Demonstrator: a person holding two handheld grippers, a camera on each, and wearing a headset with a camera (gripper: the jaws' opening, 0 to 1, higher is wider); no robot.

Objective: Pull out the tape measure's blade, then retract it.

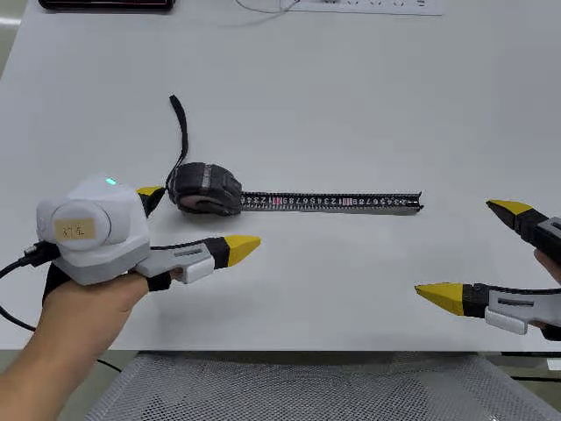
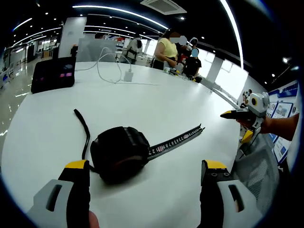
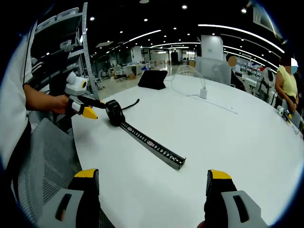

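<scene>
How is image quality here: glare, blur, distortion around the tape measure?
Head view: even light, faint shadows, blade markings crisp. Left gripper view: fisheye curving the table edge; the black case shows little detail. Right gripper view: same curving, blade sharp, background dim.

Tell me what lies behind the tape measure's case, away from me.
A black wrist strap trails from the case across the white table, lying loose and slightly curved. Exactly where it joins the case cannot be made out; the table under the case is covered.
</scene>
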